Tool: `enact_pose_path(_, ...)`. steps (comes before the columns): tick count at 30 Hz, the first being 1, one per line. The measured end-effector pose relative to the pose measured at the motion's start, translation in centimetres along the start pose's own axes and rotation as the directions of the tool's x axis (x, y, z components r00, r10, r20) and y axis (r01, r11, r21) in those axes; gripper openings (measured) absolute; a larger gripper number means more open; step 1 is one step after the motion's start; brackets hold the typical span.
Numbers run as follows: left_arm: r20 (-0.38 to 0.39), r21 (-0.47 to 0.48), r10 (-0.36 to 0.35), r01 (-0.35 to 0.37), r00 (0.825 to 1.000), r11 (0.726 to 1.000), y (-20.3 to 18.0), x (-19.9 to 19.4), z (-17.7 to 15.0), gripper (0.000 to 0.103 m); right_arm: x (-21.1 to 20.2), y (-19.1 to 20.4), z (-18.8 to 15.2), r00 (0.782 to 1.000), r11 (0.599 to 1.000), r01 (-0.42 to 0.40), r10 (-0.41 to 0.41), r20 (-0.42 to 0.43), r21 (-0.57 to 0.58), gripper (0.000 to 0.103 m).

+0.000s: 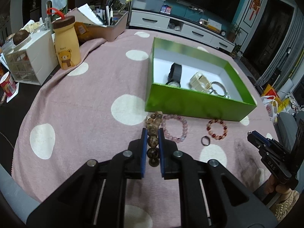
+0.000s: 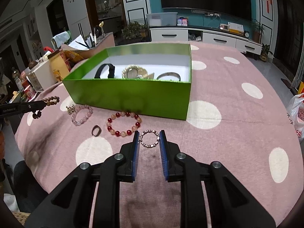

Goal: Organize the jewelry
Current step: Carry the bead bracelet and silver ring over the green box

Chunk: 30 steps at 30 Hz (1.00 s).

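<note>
My left gripper (image 1: 152, 131) is shut on a brown wooden bead bracelet (image 1: 153, 141) and holds it above the pink cloth; it also shows in the right wrist view (image 2: 50, 100). My right gripper (image 2: 149, 133) is open around a small silver beaded bracelet (image 2: 149, 138) lying on the cloth. A pink bead bracelet (image 1: 175, 128), a red and peach bead bracelet (image 1: 217, 129) and a dark ring (image 1: 205, 140) lie in front of the green box (image 1: 190, 104). The box holds a black watch (image 1: 174, 75), a cream watch (image 1: 199, 81) and a silver bangle (image 1: 218, 88).
A yellow bear bottle (image 1: 66, 43), white drawer unit (image 1: 30, 64) and a pink organiser bin (image 1: 112, 28) stand at the table's left back. A small gold trinket (image 2: 70, 108) lies by the pink bracelet. A plastic bag (image 2: 298, 112) hangs off the right edge.
</note>
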<state>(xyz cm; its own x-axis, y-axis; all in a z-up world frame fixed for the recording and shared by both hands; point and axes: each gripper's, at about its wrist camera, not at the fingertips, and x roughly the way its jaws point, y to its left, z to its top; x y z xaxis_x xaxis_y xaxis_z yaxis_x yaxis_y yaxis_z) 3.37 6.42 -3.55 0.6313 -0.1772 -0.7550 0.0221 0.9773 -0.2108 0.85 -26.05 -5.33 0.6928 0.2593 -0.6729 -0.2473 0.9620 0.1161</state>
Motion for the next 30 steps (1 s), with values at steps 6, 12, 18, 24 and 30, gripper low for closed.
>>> enact_pose_path(6, 0.028, 0.009, -0.015, 0.015, 1.0, 1.0, -0.5, -1.4, 0.4, 0.011, -1.0, 0.4, 0.4, 1.0, 1.0, -0.005, 0.005, 0.03, 0.001, 0.02)
enact_pose_path(12, 0.048, 0.022, -0.015, 0.014, 0.999, 1.0, -1.1, -2.2, 1.0, 0.011, -1.8, 0.3, 0.7, 0.998, 1.0, -0.011, 0.011, 0.057, 0.011, 0.021)
enact_pose_path(18, 0.063, 0.037, -0.015, 0.013, 0.998, 0.999, -1.9, -2.7, 1.5, 0.011, -2.7, 0.0, 1.5, 0.995, 1.0, -0.018, 0.016, 0.094, 0.017, 0.021)
enact_pose_path(24, 0.072, 0.054, -0.021, 0.017, 0.997, 0.998, -2.9, -2.9, 2.3, 0.011, -3.4, 0.0, 2.3, 0.992, 0.999, -0.031, 0.029, 0.127, 0.015, 0.021)
enact_pose_path(30, 0.086, 0.083, -0.03, 0.023, 0.996, 0.996, -4.5, -2.9, 3.2, 0.011, -3.7, 0.0, 3.1, 0.987, 0.999, -0.049, 0.047, 0.156, 0.012, 0.02)
